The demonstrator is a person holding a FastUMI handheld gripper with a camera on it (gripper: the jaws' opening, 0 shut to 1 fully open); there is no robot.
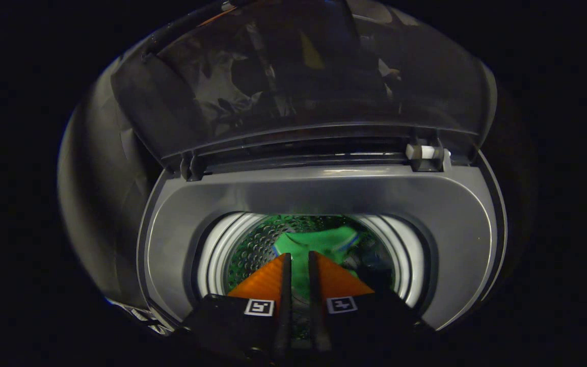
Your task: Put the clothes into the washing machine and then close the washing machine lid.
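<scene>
Hovering over the washing machine's open drum (pixel 245 250) with the clothes already down inside it.

From where I sit, the gripper (pixel 298 257) hangs above the drum mouth with its fingers drawn narrow, a slim gap between them and nothing visibly pinched there. The green garment (pixel 319 242) lies at the bottom of the drum, beyond the fingertips. The lid (pixel 298 81) stands raised at the far side of the drum, hinged along the grey top panel (pixel 324 191). I judge the loading step done or nearly so, leaving the lid. Next I would lift clear of the drum, reach behind the lid's upper edge and draw it down toward me.
</scene>
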